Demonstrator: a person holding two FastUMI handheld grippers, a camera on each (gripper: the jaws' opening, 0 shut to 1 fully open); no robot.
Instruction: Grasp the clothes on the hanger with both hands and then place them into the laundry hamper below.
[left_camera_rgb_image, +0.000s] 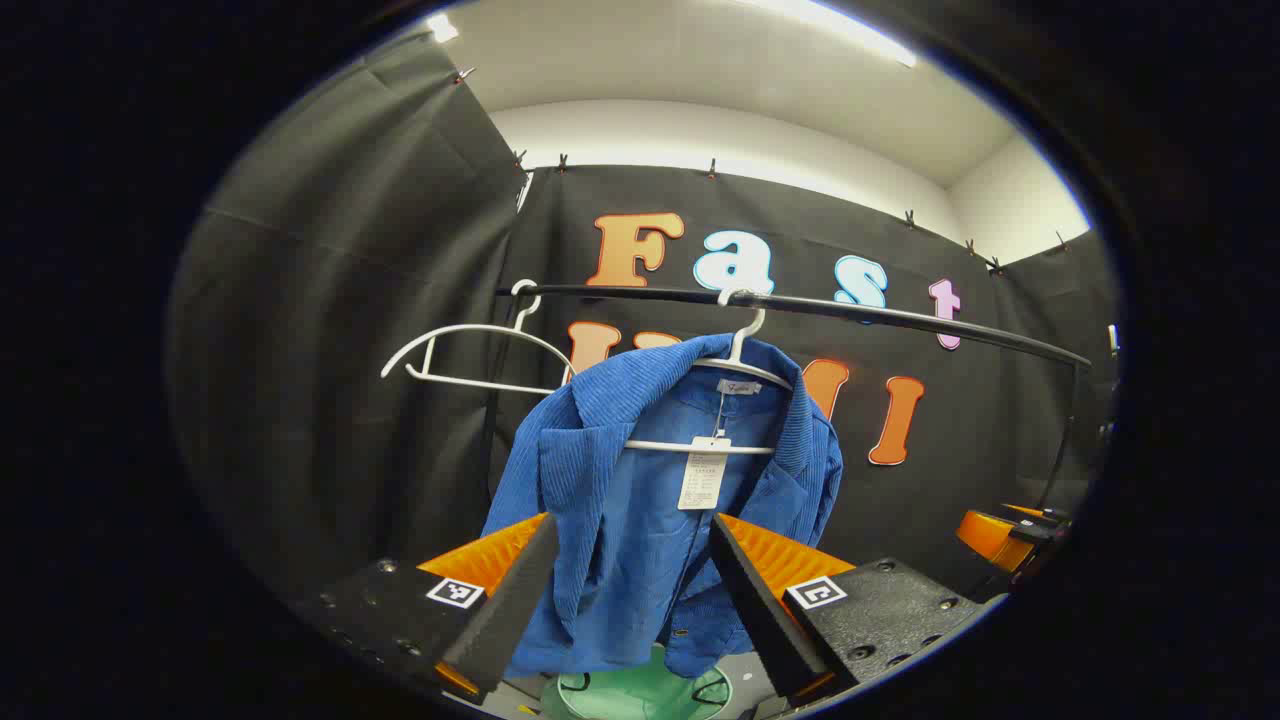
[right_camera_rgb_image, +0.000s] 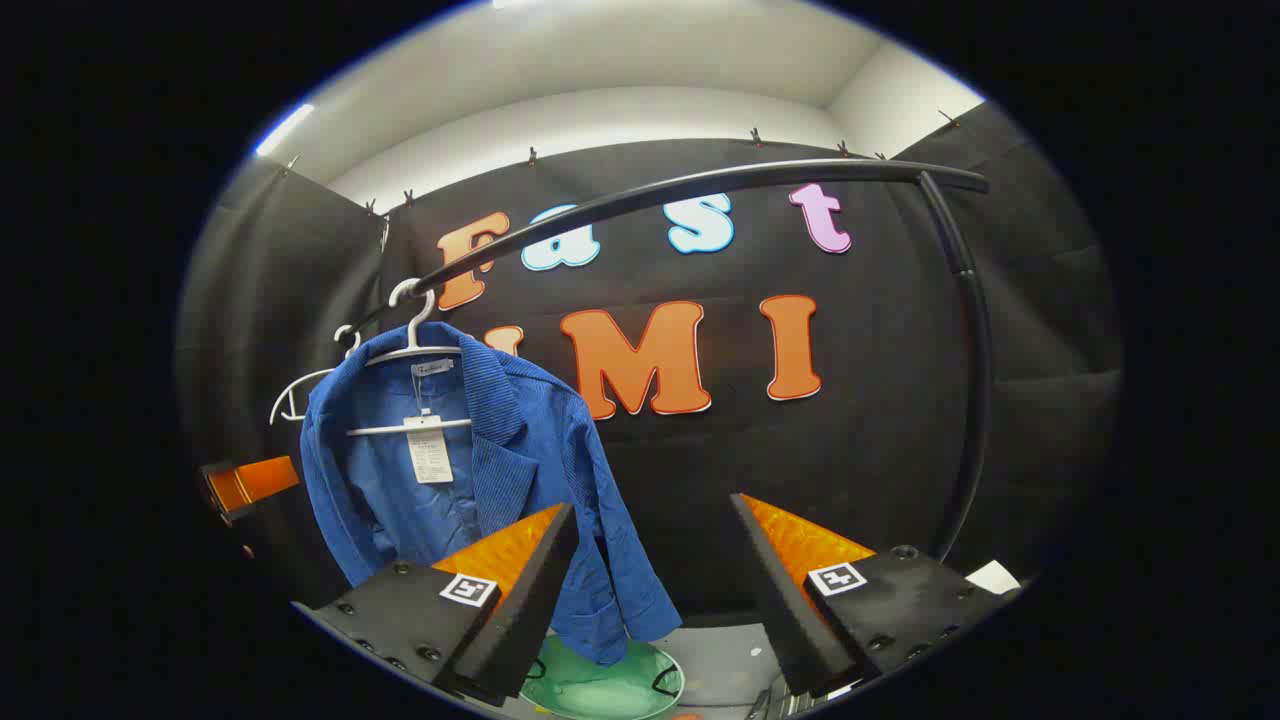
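In the left gripper view, an empty white hanger (left_camera_rgb_image: 470, 352) hangs on the rail (left_camera_rgb_image: 800, 305) up and to the left of the left tool (left_camera_rgb_image: 630, 580), whose fingers stand apart with nothing between them. Straight ahead of that tool, a blue jacket (left_camera_rgb_image: 640, 500) hangs on a second white hanger (left_camera_rgb_image: 735, 370), a paper tag (left_camera_rgb_image: 704, 472) dangling at its collar, and the green laundry hamper (left_camera_rgb_image: 640, 695) sits just below the jacket's hem. In the right gripper view, the same jacket (right_camera_rgb_image: 480, 480) hangs ahead and to the left of the right tool (right_camera_rgb_image: 655, 590), which is also spread wide and holds nothing; the hamper (right_camera_rgb_image: 600, 685) lies below between its fingers. The step in hand looks like the approach for the two-handed grasp. To do it well, the left tool should probably close on the near shoulder or lapel, while the right tool swings left to take the other shoulder. Each should bite a thick fold of cloth, not the hanger bar or tag, so the jacket can lift clear of the hanger and drop straight into the hamper.
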